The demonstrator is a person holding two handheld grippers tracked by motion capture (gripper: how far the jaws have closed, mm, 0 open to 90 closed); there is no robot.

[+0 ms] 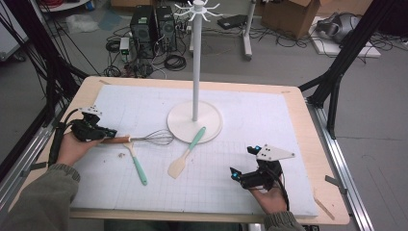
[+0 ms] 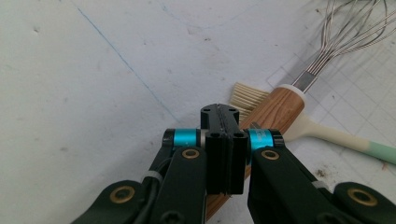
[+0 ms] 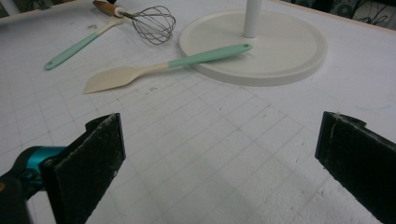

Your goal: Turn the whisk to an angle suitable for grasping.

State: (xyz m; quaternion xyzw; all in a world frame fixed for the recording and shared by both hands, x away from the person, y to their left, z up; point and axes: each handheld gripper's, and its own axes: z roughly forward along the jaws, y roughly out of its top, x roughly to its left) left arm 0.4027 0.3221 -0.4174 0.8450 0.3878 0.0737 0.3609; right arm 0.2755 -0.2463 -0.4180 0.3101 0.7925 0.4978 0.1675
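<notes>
While your left gripper point(image 1: 108, 135) lies at the worktop's point(image 1: 308, 115) left side, its fingers are clenched together above the whisk's point(image 1: 144, 139) wooden handle, not clearly gripping it. The whisk lies flat, crossing a brush point(image 1: 136, 162), near the stand's base point(image 1: 178, 126). Your right gripper point(image 3: 219, 154) hovers low, fingers released wide.
</notes>
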